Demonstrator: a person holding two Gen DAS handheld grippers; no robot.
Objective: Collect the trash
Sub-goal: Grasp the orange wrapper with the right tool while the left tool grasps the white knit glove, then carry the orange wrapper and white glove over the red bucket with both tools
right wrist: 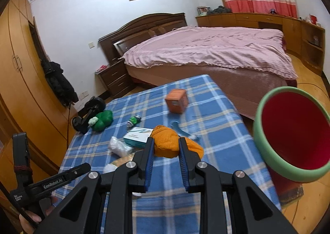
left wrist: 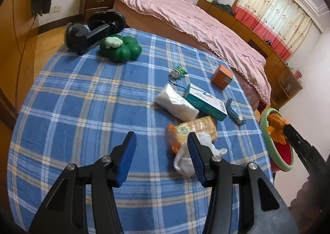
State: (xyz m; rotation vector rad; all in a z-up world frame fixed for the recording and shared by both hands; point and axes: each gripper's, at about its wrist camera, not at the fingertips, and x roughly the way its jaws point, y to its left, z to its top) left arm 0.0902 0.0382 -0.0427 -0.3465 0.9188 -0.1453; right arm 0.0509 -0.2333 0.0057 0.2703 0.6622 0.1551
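Left wrist view: left gripper point(left wrist: 162, 158) half open and empty over the checked bench point(left wrist: 86, 97), a white sock point(left wrist: 185, 163) behind one finger.

Right wrist view: right gripper point(right wrist: 166, 158) clamped on an orange wrapper point(right wrist: 167, 141), beside the red bin point(right wrist: 292, 134).

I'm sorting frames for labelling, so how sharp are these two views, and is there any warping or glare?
Left wrist view: mostly sharp, the medicine box is crisp but its print is unreadable; fisheye bends the checked cloth and darkens the corners. Right wrist view: softer, with the orange bag in the right gripper, the small orange box and the bin smeared. No glare in either.
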